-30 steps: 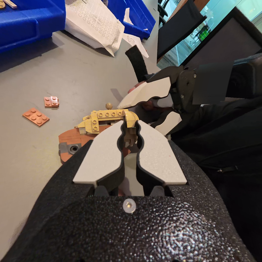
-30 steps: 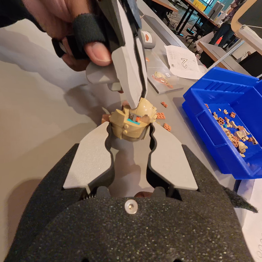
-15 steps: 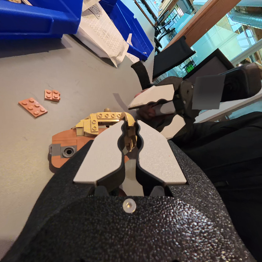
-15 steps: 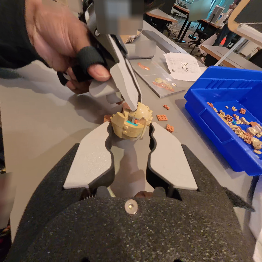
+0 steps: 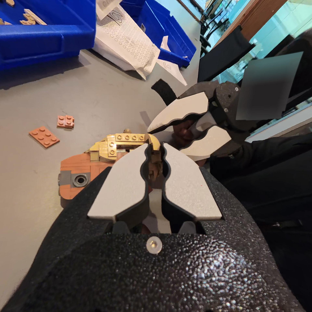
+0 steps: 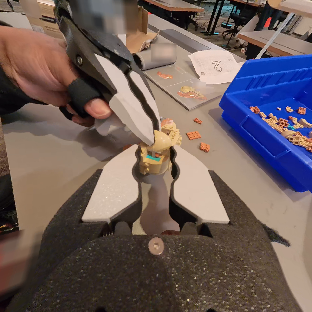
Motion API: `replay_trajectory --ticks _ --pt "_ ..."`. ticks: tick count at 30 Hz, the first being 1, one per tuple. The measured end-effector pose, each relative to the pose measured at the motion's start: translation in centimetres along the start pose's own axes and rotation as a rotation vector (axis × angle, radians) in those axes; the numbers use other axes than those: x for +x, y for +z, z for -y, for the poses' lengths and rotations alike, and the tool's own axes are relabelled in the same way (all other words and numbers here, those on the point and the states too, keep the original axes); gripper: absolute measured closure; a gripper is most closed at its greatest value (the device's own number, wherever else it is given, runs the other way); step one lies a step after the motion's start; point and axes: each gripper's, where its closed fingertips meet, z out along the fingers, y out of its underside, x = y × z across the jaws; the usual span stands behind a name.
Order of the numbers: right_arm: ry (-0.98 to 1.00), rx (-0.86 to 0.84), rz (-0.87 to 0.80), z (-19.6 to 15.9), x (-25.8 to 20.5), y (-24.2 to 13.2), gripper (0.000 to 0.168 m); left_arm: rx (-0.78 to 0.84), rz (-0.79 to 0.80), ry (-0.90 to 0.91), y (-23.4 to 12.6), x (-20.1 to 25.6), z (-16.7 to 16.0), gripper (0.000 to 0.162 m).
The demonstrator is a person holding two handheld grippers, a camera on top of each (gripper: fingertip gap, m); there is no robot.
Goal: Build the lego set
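Grey worktop (image 6: 50, 168) carries a blue bin (image 6: 263, 135) of loose bricks, an open instruction booklet (image 6: 182, 84), two loose orange plates (image 5: 44, 137) and a tan-and-brown lego model (image 5: 108, 152). Left gripper (image 5: 155, 146) has its jaws nearly closed, pinching the model's tan rounded end, brown base lying on the worktop. Right gripper (image 6: 154, 150) reaches in from the opposite side, jaws spread about as wide as the same tan end; actual contact can't be told.
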Motion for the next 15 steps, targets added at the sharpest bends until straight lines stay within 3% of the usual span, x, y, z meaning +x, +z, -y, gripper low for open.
replay_trajectory --ticks 8,15 --pt "-0.044 -0.068 0.03 -0.7 -0.72 0.69 0.136 -0.118 0.113 0.187 -0.36 -0.41 -1.15 0.151" --pt "-0.036 -0.073 0.049 -0.8 -0.86 0.72 0.136 -0.046 -0.017 -0.018 -0.4 -0.15 -1.13 0.154"
